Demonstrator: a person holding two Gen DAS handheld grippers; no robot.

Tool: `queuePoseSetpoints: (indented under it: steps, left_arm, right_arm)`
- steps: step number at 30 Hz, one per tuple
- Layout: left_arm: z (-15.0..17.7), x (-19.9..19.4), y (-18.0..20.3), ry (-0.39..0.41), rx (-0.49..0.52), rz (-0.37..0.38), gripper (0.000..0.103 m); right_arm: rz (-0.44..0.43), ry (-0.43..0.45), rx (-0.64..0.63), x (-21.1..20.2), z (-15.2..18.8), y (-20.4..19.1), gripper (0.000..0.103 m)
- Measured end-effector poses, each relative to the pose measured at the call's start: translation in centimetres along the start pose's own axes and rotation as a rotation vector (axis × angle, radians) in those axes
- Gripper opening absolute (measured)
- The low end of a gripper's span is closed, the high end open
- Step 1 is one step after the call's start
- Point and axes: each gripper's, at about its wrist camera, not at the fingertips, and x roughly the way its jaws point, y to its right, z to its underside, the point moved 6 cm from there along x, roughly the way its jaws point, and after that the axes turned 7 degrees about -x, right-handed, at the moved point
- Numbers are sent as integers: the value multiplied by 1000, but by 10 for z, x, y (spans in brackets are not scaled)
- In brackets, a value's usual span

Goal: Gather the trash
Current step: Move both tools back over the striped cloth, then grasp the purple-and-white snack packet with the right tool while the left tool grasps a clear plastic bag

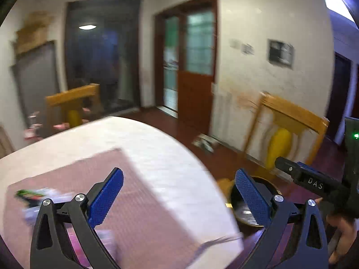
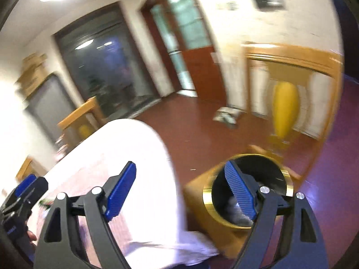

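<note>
The trash bin (image 2: pixel 246 190) is a round black container with a gold rim, standing on the red-brown floor (image 2: pixel 179 130) just beside the edge of the white-covered surface (image 2: pixel 143 157); grey crumpled litter lies inside it, too blurred to identify. On the surface, well apart from the bin, the left wrist view shows a smeared green-and-white wrapper (image 1: pixel 29 195) on a pinkish mat (image 1: pixel 134 201), with a pink item near the bin-side edge of that mat that cannot be made out. The left tongs (image 1: pixel 179 197) stand spread wide with nothing between the blue pads, the surface edge filling the gap; the bin shows only partly behind its right finger. The right tongs (image 2: pixel 179 192) are also spread wide and empty, with one pad crossing the bin's mouth in the picture. Only the right wrist view shows the bin's whole rim and a wooden block under or beside it, cut off by the tongs. Both views are motion-blurred; yellow wooden chairs (image 2: pixel 285 109) beyond the bin are smeared.
</note>
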Motion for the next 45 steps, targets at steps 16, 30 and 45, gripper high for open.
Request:
queuePoseSetpoints:
  steps: [16, 30, 45]
  left_arm:
    - [33, -233, -224, 226, -218, -600, 97]
    - [55, -232, -220, 223, -211, -588, 97]
    - [77, -193, -227, 18, -148, -474, 97]
  right_arm:
    - [-421, 34, -312, -50, 5, -234, 81]
    - [-439, 27, -379, -66, 15, -265, 81]
    - [-561, -715, -95, 105, 142, -231, 55]
